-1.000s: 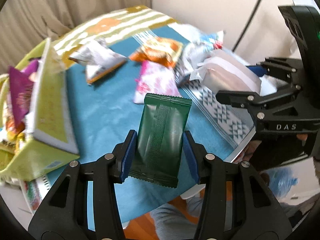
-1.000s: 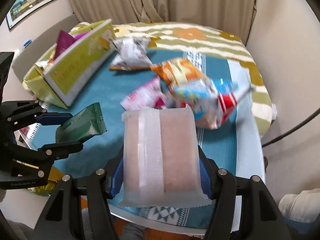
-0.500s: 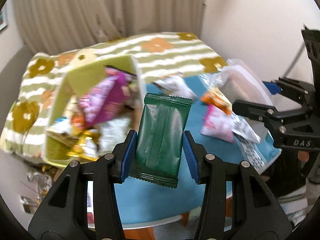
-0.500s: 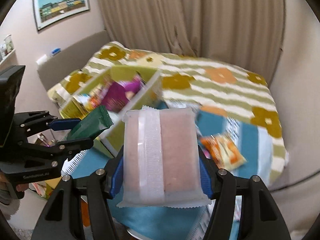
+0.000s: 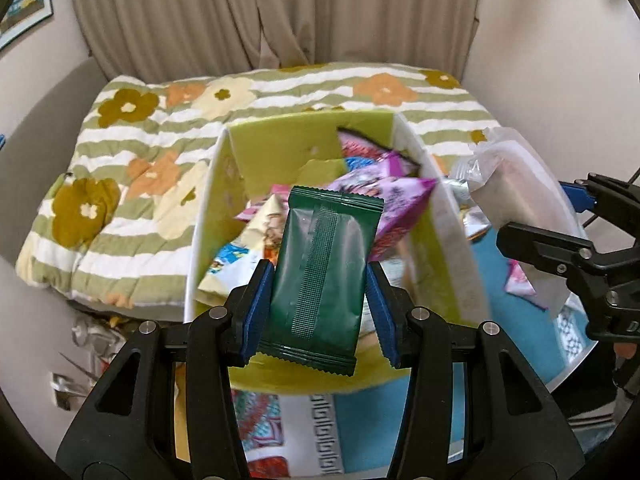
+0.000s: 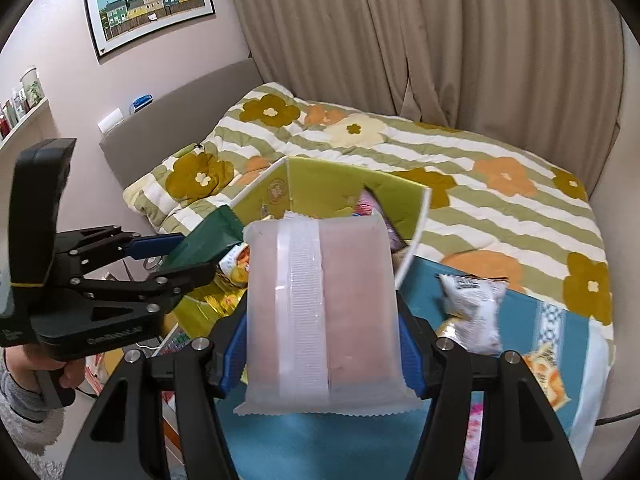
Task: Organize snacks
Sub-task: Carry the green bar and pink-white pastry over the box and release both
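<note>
Snacks fill the yellow-green box (image 5: 280,148) on the teal cloth (image 6: 320,440). Left gripper (image 5: 320,312) clamped on a dark green packet (image 5: 324,276), held above the box's near wall; right gripper (image 6: 322,354) clamped on a frosted pink packet (image 6: 320,312) alongside. Loose packets (one silver (image 6: 472,308)) lie right; flowered quilt (image 5: 132,176) behind.

Two claws show, one green packet (image 5: 324,276) and one pale pink packet (image 6: 320,312) held between them, one yellow-green box (image 5: 280,152) with several snack bags inside, one silver bag (image 6: 474,304), and one orange bag (image 6: 546,372).
</note>
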Available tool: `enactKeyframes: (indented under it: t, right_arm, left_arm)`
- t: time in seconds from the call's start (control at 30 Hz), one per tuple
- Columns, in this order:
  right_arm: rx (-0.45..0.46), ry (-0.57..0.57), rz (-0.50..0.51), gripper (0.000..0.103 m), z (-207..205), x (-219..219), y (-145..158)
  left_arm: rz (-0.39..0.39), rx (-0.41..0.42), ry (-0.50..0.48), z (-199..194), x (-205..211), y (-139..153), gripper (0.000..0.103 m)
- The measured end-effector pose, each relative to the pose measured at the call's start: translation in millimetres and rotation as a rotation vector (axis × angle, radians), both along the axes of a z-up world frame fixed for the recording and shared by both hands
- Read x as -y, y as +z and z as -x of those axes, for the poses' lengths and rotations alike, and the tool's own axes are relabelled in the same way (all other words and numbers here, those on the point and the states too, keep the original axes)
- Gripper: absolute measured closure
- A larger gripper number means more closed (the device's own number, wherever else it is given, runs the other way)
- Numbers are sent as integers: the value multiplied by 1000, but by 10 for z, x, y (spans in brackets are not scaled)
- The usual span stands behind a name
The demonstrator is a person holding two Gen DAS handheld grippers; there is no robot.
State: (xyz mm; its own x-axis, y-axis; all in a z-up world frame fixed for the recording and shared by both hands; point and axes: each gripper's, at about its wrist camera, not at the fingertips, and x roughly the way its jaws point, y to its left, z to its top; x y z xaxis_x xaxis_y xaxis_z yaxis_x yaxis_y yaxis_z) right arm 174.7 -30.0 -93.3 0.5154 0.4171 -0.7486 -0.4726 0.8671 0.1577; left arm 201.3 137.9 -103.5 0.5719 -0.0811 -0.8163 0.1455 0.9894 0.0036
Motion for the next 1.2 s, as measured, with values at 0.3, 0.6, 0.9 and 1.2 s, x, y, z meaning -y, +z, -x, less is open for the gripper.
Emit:
enactKeyframes:
  t: [0.3,0.6,0.9,1.2]
  right_arm:
    - [-82,-43,18,45,-188,-420,-255]
    - [-122,-97,38,45,-150,-535,-396]
    - [-158,-107,92,43,-284,-687,-566]
    - [-128,-141,52,1,-195,-522,-644]
  left_arm:
    - [-1,-83,-55,-165,-215,-436,38]
    - [70,-80,-51,-95,-500,-490,2]
    - [33,-64,-57,-110,-597,-468,2]
    - [12,-83,-41,-87,-651,-544,2]
